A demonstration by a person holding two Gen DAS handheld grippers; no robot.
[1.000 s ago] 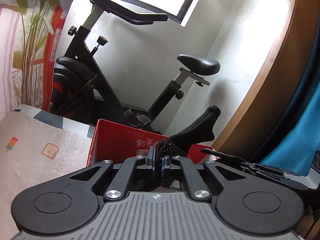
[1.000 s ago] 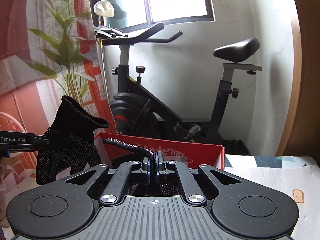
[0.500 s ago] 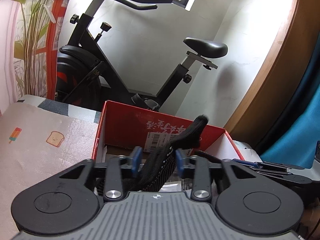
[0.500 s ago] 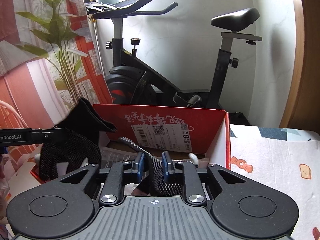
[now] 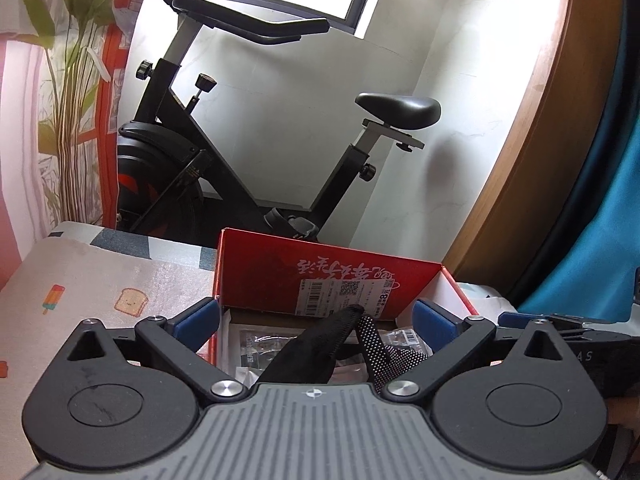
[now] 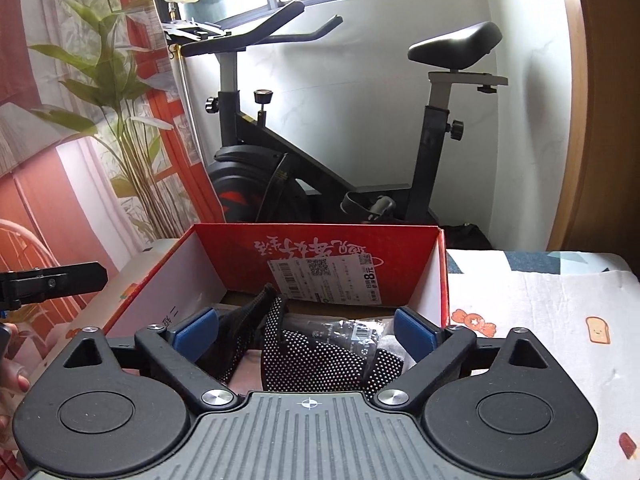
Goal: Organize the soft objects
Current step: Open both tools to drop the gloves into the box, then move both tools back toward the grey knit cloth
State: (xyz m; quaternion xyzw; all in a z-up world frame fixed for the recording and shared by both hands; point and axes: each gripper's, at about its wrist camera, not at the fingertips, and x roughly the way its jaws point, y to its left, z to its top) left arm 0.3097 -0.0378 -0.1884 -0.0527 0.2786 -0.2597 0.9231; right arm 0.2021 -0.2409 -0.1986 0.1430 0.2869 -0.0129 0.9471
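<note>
The black glove [image 6: 320, 354], knitted with white grip dots across its palm, lies slumped inside the red cardboard box [image 6: 316, 256], its cuff poking up toward twelve o'clock against the box's labelled far wall. In the left wrist view the same glove [image 5: 320, 344] sits at six o'clock of the box [image 5: 320, 276], on top of clear plastic packets [image 5: 256, 344].

The left gripper [image 5: 316, 318] has its jaws opening, blue pads far apart; the glove lies between them, touched by neither. The right gripper [image 6: 306, 326] is likewise opening, its pads clear of the glove on both sides.

The box's side walls stand at about nine and three o'clock of each gripper, close outside the pads. Its top is open.

The box rests on a cloth [image 6: 540, 312] printed with toast and ice lollies. Behind it, at twelve o'clock, stands a black exercise bike [image 6: 280, 176] against a white wall under a window, with a leaf-patterned curtain [image 6: 92, 120] at ten o'clock.
</note>
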